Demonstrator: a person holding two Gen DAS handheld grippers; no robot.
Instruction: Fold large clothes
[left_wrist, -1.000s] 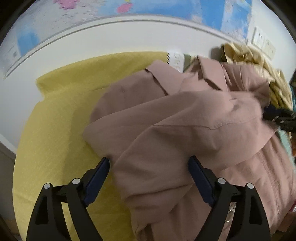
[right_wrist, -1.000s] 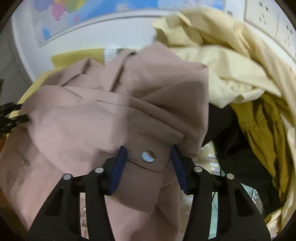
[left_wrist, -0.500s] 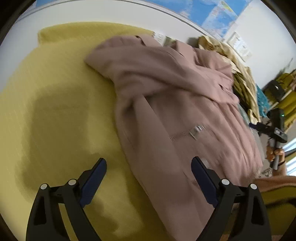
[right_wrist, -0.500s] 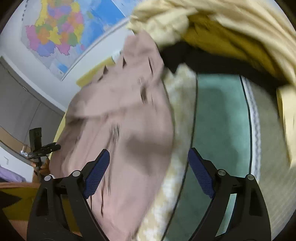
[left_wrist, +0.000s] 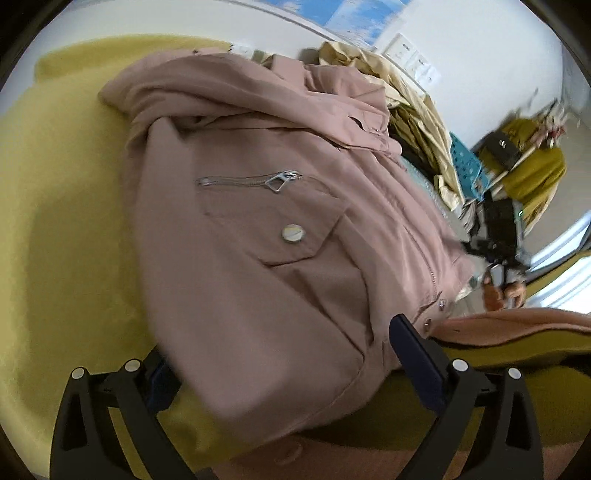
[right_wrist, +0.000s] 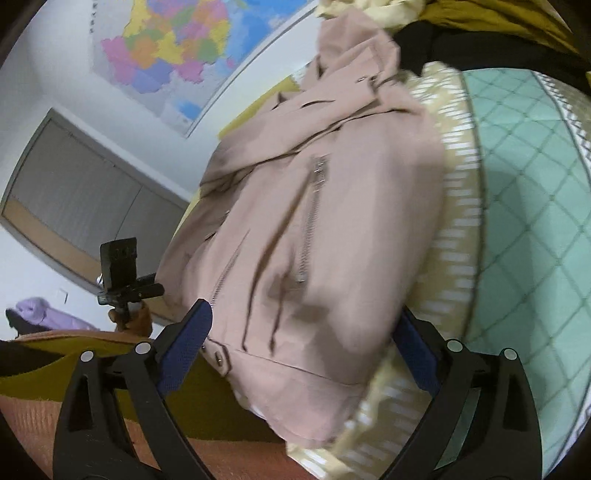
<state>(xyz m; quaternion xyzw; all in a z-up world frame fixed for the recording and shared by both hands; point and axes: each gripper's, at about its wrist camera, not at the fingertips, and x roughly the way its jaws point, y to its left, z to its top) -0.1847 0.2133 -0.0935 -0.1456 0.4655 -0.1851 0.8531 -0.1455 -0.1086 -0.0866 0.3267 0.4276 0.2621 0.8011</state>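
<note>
Jacket (left_wrist: 266, 236) hem lies straight ahead of both claws, its long axis running away from me toward the collar, on the yellow cover (left_wrist: 74, 221). I see my left claw (left_wrist: 280, 369) opening wide, fabric between its jaws but unpinched; my right claw (right_wrist: 303, 354) spread the same over the hem, neither nearer. It looks dusty pink, sleeves folded in, zip pocket and snap flap up.

The jacket (left_wrist: 258, 221) lies across the bed (left_wrist: 66, 229), its collar toward the far wall edge and its hem at the near edge. A heap of clothes (left_wrist: 413, 110) sits behind it at the far right corner, with a wall map (right_wrist: 173, 48) above.
</note>
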